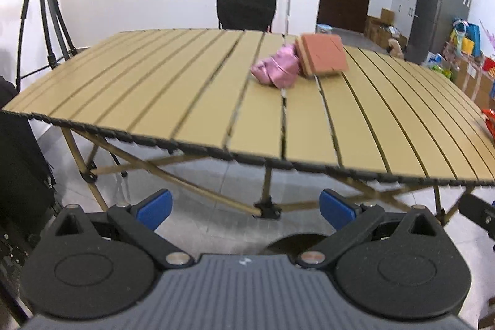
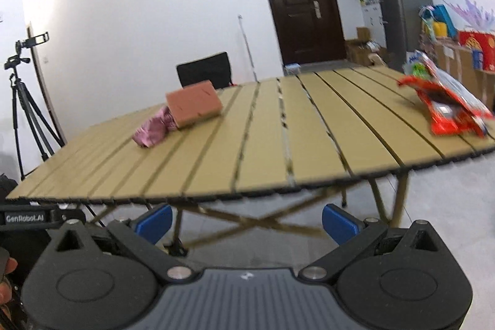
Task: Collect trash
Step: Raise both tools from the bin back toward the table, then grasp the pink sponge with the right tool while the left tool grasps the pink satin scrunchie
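Pink crumpled wrapper (image 1: 276,70) is lying near the middle of the slatted tan desk (image 1: 173,101), touching the side of a brown sponge block (image 1: 321,54). A red snack bag (image 2: 445,101) is lying well apart from them, near the desk's right edge. Both grippers are hovering in front of the desk's near edge, below its top. The left gripper (image 1: 246,207) is keeping its blue jaws wide, with nothing between them. The right gripper (image 2: 247,223) is also standing with jaws wide and empty. A black chair (image 1: 246,10) is standing behind the desk, and a tripod (image 1: 43,8) at the left.
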`<state>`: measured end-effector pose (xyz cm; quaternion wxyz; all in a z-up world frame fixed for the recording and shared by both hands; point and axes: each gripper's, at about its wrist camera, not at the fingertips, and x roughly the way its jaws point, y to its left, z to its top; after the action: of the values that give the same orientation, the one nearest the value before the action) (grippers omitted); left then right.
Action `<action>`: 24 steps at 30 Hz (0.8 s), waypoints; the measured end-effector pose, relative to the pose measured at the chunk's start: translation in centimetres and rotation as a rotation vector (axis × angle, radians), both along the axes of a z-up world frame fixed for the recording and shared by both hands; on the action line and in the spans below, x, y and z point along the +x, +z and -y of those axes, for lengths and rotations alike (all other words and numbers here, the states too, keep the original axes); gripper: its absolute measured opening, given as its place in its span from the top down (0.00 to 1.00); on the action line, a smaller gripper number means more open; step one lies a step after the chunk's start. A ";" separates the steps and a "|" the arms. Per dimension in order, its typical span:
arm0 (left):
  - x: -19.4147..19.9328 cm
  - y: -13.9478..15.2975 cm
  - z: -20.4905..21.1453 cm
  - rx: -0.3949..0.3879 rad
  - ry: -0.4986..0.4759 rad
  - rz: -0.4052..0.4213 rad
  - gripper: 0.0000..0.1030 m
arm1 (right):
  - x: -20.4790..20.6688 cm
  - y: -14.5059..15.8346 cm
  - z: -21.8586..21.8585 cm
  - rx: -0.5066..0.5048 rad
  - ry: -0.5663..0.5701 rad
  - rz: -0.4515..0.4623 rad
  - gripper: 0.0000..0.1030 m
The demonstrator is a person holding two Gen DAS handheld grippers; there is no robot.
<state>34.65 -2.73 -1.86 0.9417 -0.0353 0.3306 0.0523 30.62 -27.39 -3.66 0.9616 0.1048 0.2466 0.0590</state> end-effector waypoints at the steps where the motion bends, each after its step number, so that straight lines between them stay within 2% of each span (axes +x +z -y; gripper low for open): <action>1: 0.4 0.4 -0.3 0.000 0.006 0.006 0.00 | 0.7 0.4 -0.3 -0.004 0.007 0.008 0.00; 11: 5.6 2.7 -2.5 -0.008 0.023 0.070 0.00 | 8.5 4.1 -3.8 -0.065 0.089 0.077 0.00; 17: 9.6 3.2 -3.6 0.003 0.026 0.083 0.00 | 15.0 5.1 -5.6 -0.082 0.135 0.069 0.00; 24: 13.7 3.6 -4.6 0.013 0.031 0.090 0.00 | 21.9 5.3 -8.5 -0.167 0.200 0.046 0.00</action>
<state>48.31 1.88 1.74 0.9549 -0.0367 0.2869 0.0674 52.50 -18.86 1.60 0.9617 -0.0022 0.2379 0.1362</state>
